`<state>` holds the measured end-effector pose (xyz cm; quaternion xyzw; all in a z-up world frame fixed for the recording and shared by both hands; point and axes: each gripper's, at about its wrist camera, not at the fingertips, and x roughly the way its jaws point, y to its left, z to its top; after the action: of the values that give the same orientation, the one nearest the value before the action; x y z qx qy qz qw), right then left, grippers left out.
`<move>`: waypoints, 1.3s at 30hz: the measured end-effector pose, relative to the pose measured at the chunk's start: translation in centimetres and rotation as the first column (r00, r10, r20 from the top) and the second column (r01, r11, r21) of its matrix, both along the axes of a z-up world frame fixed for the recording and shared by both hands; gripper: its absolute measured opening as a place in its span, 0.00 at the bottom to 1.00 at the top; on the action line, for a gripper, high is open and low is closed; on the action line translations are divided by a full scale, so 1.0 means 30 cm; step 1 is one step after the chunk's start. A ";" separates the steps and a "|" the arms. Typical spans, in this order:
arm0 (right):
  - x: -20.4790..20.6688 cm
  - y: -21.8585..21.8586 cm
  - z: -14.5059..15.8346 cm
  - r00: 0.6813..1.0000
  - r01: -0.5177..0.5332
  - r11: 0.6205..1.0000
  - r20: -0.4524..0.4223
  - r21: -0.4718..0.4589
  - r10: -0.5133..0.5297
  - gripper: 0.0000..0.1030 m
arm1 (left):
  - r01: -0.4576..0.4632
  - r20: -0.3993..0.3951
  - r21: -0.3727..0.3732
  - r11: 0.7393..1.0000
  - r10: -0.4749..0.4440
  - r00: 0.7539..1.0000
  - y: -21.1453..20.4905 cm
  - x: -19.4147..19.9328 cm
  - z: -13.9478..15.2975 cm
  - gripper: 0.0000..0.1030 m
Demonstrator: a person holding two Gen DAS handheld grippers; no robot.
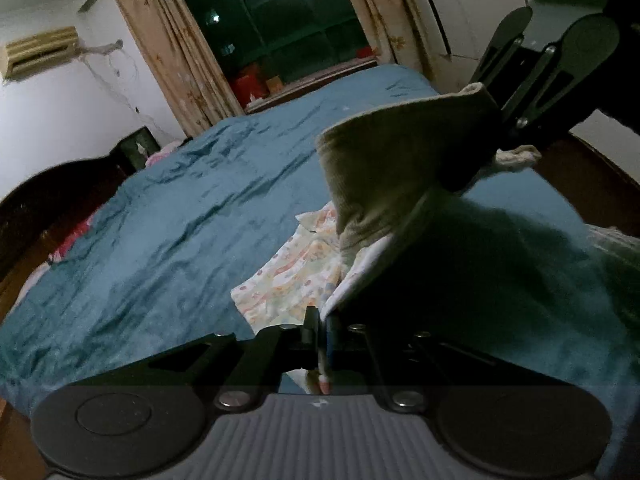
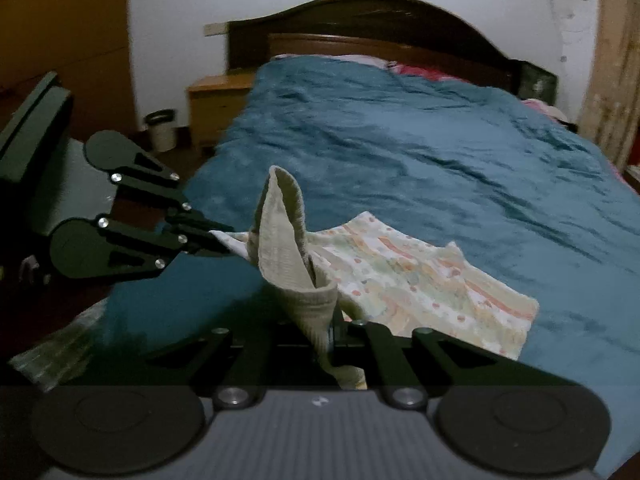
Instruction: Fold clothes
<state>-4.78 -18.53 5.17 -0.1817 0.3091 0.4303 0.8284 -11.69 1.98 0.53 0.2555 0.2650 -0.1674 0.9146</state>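
1. Garment, patterned in pale orange and green: lay partly spread on the teal bedspread, near the foot of the bed, one edge lifted off it.
2. Beige ribbed part of the garment's lifted edge: stood raised above the bedspread in a folded peak, stretched between the two grippers.
3. Left gripper: clenched on a pale edge of the garment, cloth pinched between its closed jaws, above the bedspread.
4. Right gripper: clenched on the beige ribbed part, which passed down between its closed jaws; held above the bedspread.
5. Teal bedspread: covered the bed, creased, running up to the headboard.
6. Dark wooden headboard: at the far end of the bedspread, against a white wall.
7. Curtains: beyond the bedspread, flanking a dark window.
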 end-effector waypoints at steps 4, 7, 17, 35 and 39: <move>-0.120 -0.017 0.019 0.994 -0.074 0.997 -0.086 -0.001 0.073 0.05 | 0.016 -0.072 -0.034 0.999 -0.018 0.997 0.014 -0.143 0.027 0.03; -0.206 -0.028 0.033 0.983 -0.130 0.991 -0.130 -0.007 0.128 0.05 | 0.026 -0.118 -0.070 0.997 -0.034 0.992 0.023 -0.211 0.050 0.03; -0.095 -0.026 0.034 0.981 -0.098 0.995 -0.166 -0.004 0.096 0.04 | -0.005 -0.112 -0.131 0.991 -0.010 0.994 0.045 -0.057 0.073 0.03; 0.460 0.115 -0.173 0.986 0.067 0.994 -0.148 -0.081 -0.078 0.05 | -0.161 -0.240 -0.152 0.975 0.121 0.963 0.095 0.530 -0.114 0.04; 0.529 0.117 -0.258 0.973 0.153 0.986 -0.167 -0.065 -0.162 0.13 | -0.208 -0.301 -0.160 0.965 0.153 0.941 0.106 0.594 -0.181 0.08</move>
<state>11.08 -15.02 -2.56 -0.1404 0.4037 0.3690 0.8253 6.12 5.16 -4.90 0.1150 0.3998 -0.1424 0.8981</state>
